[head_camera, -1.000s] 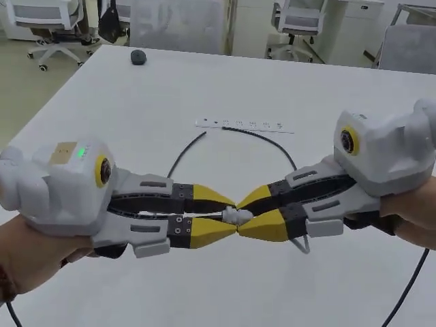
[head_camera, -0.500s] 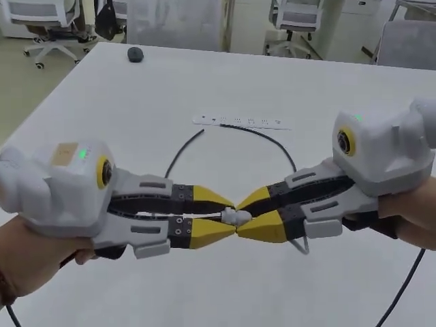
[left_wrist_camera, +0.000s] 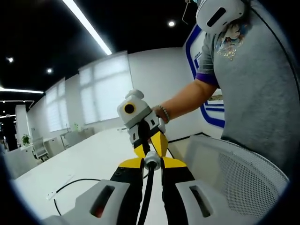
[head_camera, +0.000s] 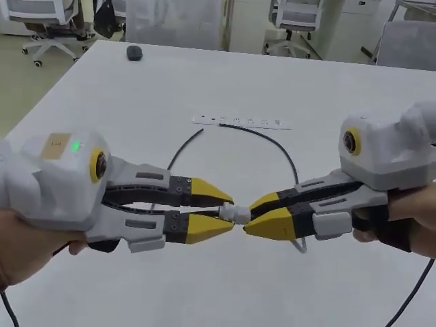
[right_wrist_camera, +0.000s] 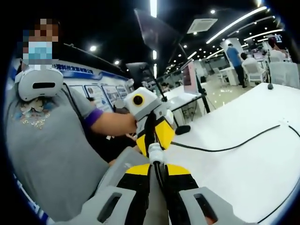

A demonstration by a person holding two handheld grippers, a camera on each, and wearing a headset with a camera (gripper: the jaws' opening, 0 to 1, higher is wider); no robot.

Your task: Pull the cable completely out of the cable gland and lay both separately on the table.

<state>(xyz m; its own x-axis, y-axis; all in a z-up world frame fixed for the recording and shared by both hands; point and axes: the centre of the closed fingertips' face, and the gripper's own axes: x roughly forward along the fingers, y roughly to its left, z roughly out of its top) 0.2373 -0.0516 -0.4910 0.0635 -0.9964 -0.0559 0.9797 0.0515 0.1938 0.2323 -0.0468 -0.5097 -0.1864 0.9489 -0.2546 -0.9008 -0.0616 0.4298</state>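
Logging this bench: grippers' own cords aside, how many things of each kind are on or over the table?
Grippers: 2, left gripper and right gripper
Cable gland: 1
Cable through gland: 1
Power strip: 1
Small dark object: 1
Total: 6

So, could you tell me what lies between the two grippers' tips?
The white cable gland bridges the gap between the left gripper and the right gripper, clearest in the head view.

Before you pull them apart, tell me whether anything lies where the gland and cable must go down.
Nothing visible does. The small white plastic cable gland sits between the left gripper and right gripper, and the white table beneath is bare. The thin black cable loops farther back, near a flat white power strip.
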